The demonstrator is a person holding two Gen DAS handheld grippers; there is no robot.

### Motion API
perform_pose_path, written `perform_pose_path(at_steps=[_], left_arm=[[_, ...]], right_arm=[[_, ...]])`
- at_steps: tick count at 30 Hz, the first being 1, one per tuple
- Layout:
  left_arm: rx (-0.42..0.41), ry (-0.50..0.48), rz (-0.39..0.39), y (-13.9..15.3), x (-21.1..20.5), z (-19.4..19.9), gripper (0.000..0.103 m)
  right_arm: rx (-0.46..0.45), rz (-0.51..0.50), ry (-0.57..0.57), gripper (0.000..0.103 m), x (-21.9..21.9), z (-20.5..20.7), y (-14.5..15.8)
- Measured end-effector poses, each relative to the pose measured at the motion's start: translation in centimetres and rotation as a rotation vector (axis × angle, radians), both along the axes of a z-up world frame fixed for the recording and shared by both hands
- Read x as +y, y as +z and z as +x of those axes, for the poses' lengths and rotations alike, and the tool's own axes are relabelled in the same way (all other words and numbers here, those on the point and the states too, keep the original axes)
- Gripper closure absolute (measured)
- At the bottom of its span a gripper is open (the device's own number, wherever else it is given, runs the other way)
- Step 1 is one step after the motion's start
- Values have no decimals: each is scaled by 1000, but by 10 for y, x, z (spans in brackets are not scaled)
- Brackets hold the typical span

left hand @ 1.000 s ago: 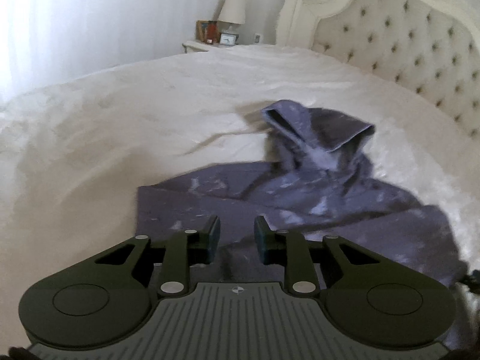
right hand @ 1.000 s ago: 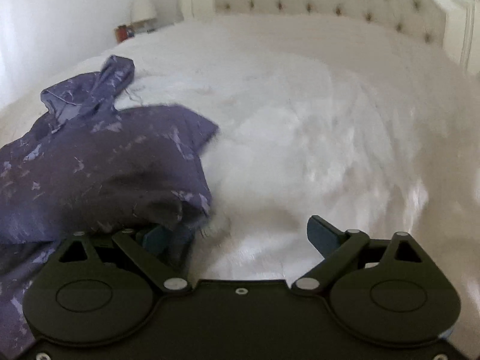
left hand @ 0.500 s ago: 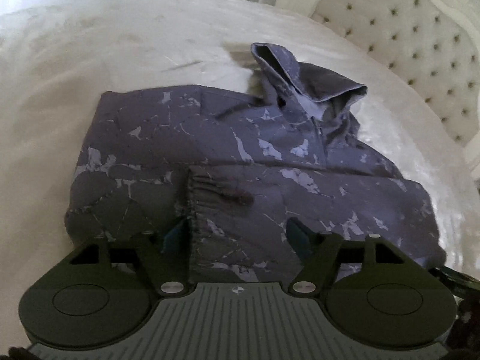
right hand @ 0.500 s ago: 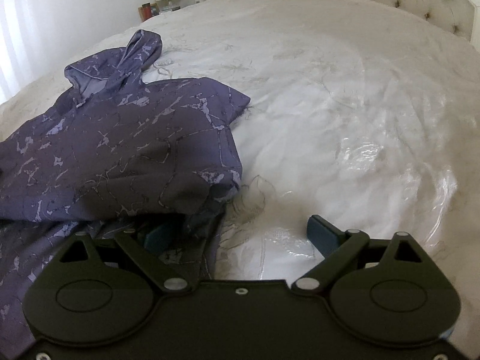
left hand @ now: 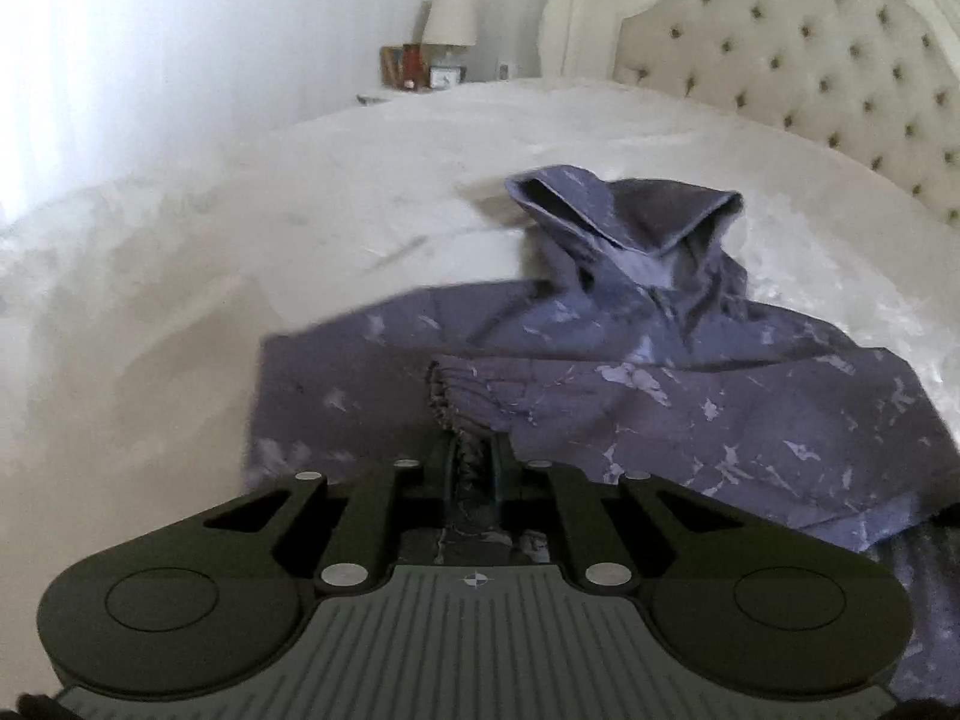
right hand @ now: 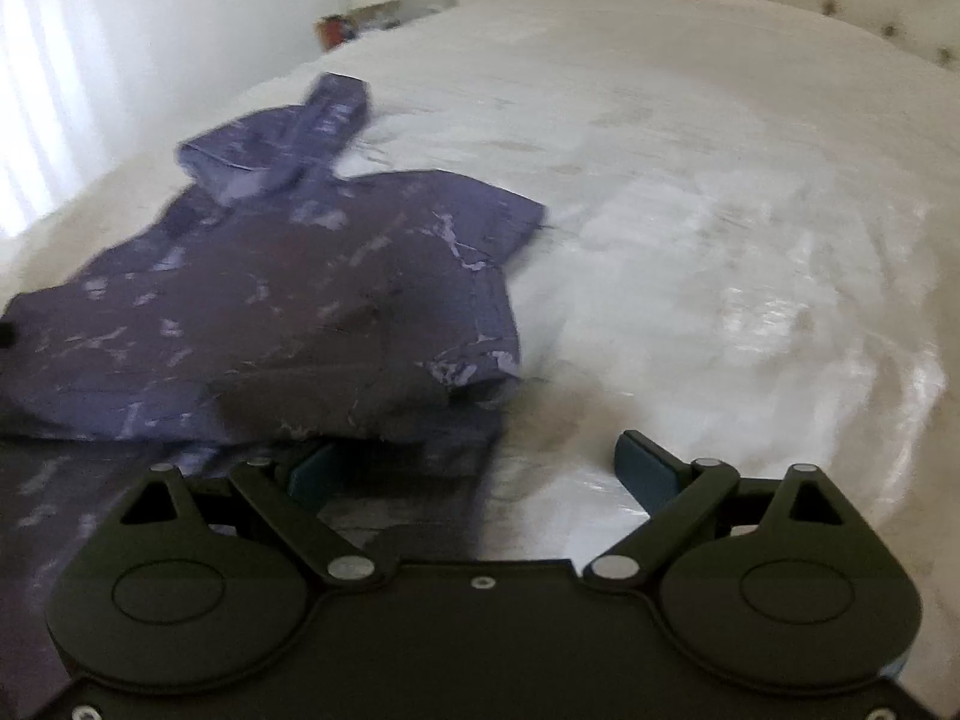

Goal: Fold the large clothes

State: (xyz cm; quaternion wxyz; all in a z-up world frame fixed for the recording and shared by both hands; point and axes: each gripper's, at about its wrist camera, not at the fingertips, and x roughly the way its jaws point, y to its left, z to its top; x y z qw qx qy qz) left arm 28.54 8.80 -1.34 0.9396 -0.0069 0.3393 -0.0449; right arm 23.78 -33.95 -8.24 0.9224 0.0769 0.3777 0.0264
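We see 1 purple hoodie [left hand: 630, 372] with pale marbled streaks, lying partly folded on the white bed [left hand: 300, 228]. Its hood [left hand: 624, 222] stands open toward the headboard, and 1 gathered cuff [left hand: 447, 396] rests across the body.

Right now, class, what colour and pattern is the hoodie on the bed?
Dark purple hoodie with pale marbled streaks; left wrist view.

The left hand-held gripper [left hand: 473, 468] has its jaws pinched together on the gathered cuff [left hand: 447, 402] of a purple hoodie [left hand: 690, 396]. The hoodie lies spread on the white bed [left hand: 240, 240], its hood [left hand: 624, 222] raised toward the tufted headboard [left hand: 810, 60]. A lamp [left hand: 450, 15] stands on a nightstand beyond the bed's far edge.
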Motion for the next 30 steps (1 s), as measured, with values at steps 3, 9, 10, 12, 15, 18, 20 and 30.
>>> perform_pose_path(at_steps=[3, 9, 10, 12, 15, 18, 20, 30], left_arm=[[16, 13, -17, -5, 8, 8, 92], [52, 52, -16, -29, 13, 17, 86], [55, 53, -16, -32, 13, 17, 85], [55, 47, -8, -37, 12, 17, 84], [48, 29, 22, -39, 11, 16, 84], [43, 10, 41, -40, 10, 14, 83], [36, 5, 36, -43, 10, 14, 83], [-42, -61, 54, -55, -1, 2, 48]], right_arm=[[-19, -9, 54, 8, 9, 0, 2], [-143, 85, 57, 8, 3, -7, 16], [-175, 111, 31, 8, -2, -9, 19], [-207, 140, -37, 7, -13, -10, 20], [-156, 103, -154, 7, -23, -1, 11], [22, 64, -169, 7, -24, 12, -10], [59, 37, -157, 7, -18, 13, -18], [-105, 36, -167, 6, -18, -3, 3]])
